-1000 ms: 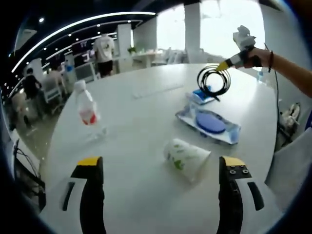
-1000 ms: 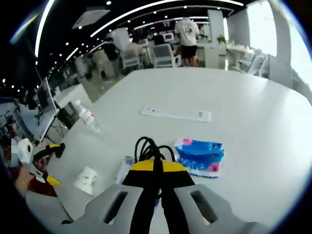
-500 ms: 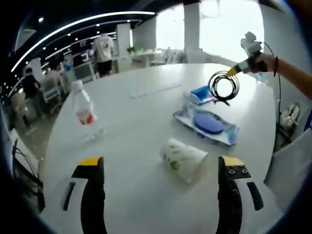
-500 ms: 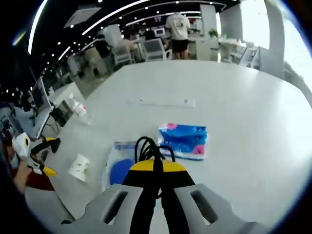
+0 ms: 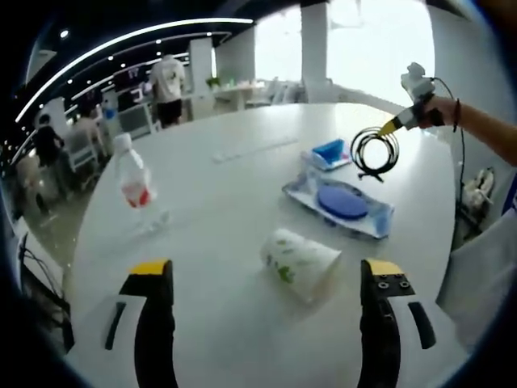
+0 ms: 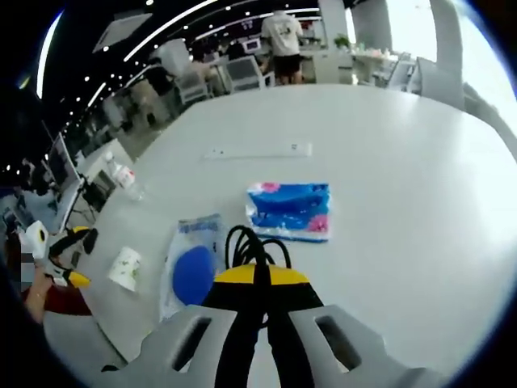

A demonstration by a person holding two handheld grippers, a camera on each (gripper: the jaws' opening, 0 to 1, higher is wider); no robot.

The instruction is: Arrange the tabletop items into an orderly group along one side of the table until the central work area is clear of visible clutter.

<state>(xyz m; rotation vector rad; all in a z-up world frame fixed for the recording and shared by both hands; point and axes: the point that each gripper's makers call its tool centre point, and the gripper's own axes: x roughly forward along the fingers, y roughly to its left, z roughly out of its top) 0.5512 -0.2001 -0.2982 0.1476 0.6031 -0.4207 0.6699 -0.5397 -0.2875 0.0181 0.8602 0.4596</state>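
My left gripper (image 5: 265,273) is open, low over the white table (image 5: 226,218), with a paper cup (image 5: 297,259) lying on its side just ahead of its jaws. Beyond the cup lie a clear packet with a blue disc (image 5: 339,202) and a blue tissue pack (image 5: 329,152). A water bottle (image 5: 133,182) stands at the left. My right gripper (image 6: 257,275) is shut on a black cable coil (image 6: 252,246), held in the air above the table near the tissue pack (image 6: 289,212) and the packet (image 6: 192,267). The coil (image 5: 373,153) hangs from the right gripper (image 5: 397,123).
A white power strip (image 6: 257,151) lies flat farther along the table. The cup (image 6: 125,268), the bottle (image 6: 121,174) and my left gripper (image 6: 69,255) sit near the table's left edge. People, chairs and desks stand beyond the table.
My right gripper has carried the cable coil a little sideways, off the tissue pack and out toward the table's right side. The left gripper stays open and has barely moved.
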